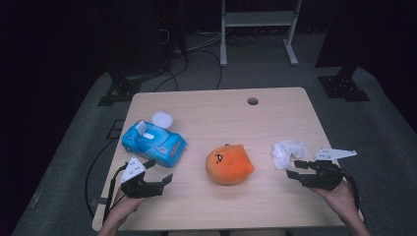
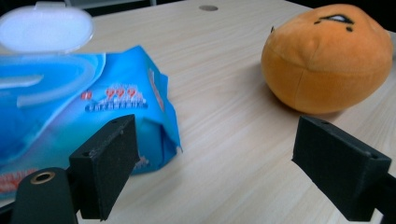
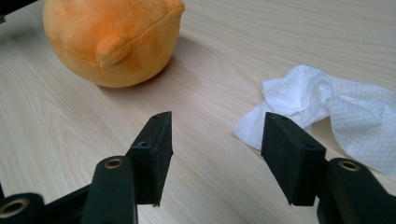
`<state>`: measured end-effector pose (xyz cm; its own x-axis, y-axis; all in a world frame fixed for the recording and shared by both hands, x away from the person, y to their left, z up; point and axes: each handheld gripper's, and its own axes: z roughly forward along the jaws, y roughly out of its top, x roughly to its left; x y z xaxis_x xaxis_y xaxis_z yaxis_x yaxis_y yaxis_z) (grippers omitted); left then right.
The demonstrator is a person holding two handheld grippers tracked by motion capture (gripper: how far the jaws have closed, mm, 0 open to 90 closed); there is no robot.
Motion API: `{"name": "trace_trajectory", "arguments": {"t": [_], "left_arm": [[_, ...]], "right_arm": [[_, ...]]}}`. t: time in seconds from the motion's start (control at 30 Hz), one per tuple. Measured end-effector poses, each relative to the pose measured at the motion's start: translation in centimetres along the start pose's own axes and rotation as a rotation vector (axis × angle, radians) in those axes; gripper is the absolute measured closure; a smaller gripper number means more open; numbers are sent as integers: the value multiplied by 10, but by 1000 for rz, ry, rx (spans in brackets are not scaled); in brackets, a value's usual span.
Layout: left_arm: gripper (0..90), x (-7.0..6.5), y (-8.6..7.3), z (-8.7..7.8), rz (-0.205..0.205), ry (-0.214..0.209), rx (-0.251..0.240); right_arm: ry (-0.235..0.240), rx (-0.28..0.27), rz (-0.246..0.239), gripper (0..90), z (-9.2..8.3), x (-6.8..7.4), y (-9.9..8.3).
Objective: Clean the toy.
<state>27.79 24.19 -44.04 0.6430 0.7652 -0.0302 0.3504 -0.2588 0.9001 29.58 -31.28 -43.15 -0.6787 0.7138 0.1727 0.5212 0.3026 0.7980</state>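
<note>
Seen from above, the orange plush toy (image 1: pixel 229 164) sits near the middle of the pale wooden table (image 1: pixel 216 113) and serves as landmark. Left of it lies the blue wet-wipe pack (image 1: pixel 154 143), its white lid (image 1: pixel 162 119) flipped open on the far side; right of it lies a crumpled white tissue (image 1: pixel 287 152). The left gripper view adds the red print on the wipe pack (image 2: pixel 84 116) and the seam and dark face marks of the plush toy (image 2: pixel 327 56); the right gripper view adds the embossed weave of the tissue (image 3: pixel 327 112) and a small ear on the plush toy (image 3: pixel 112 37). The table has a round cable hole (image 1: pixel 253 101) at its far edge; beyond it are grey floor, black stands and cables in a dark room. The left gripper (image 1: pixel 160 172), near the pack and left of the toy, has its jaws wide apart and empty. The right gripper (image 1: pixel 295 168), right of the toy and just short of the tissue, also has its jaws apart, holding nothing.
</note>
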Motion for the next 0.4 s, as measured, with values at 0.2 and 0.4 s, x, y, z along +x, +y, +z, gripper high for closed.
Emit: {"name": "trace_trajectory", "arguments": {"t": [0.2,0.4], "left_arm": [[123,-2,-6,2,1,-5,15],[120,-5,-7,4,8,-8,13]], "right_arm": [[0,-35,17,412,-4,0,-6],[3,-49,28,388,-2,0,-14]]}}
